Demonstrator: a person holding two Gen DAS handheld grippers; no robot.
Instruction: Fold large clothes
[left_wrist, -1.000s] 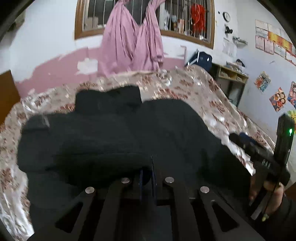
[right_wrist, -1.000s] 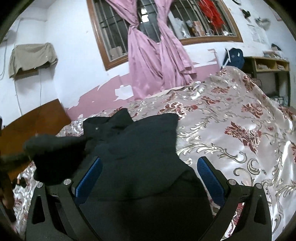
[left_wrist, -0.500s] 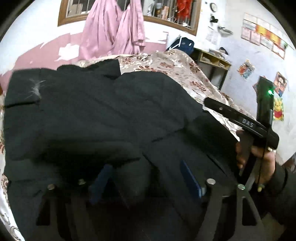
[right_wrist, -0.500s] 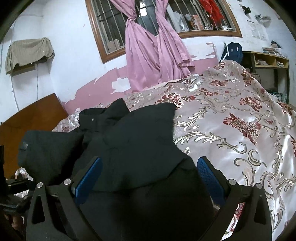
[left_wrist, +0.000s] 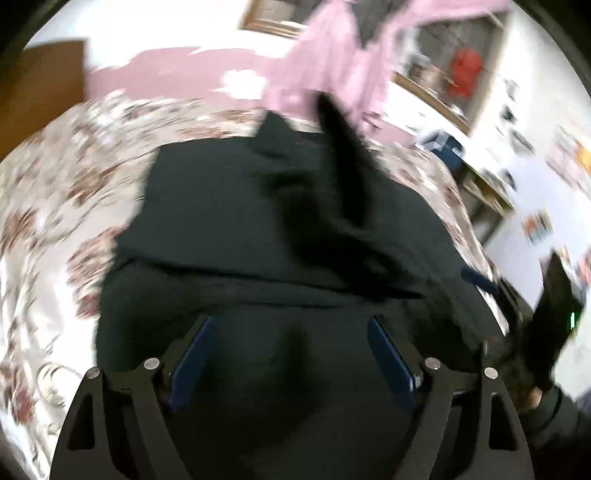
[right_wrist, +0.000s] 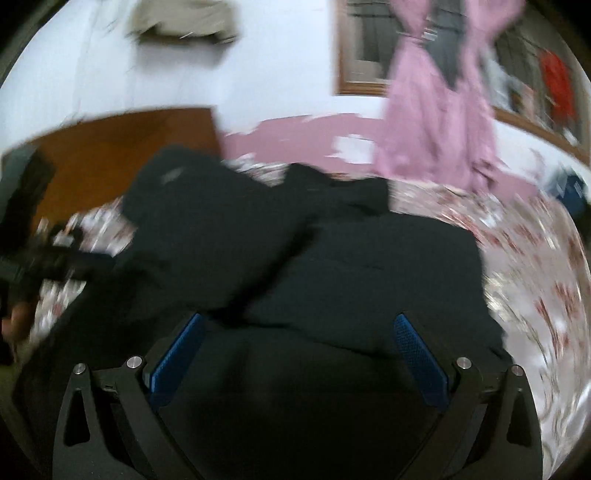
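Black garment (left_wrist: 229, 221) released, left hand-held gripper (left_wrist: 291, 354) jaws just opened

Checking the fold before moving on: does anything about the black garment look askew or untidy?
Yes. On the black garment, a dark flap near its far end sticks up instead of lying flat. Heavy blur hides finer detail.

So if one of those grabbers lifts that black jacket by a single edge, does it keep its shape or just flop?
Probably flop: the black jacket lies in soft creases and overlapping folds on the bedspread. It looks thick and bulky, so likely fairly heavy, dragging at one pinch. The shiny bedspread suggests it would slide when pushed rather than bunch.
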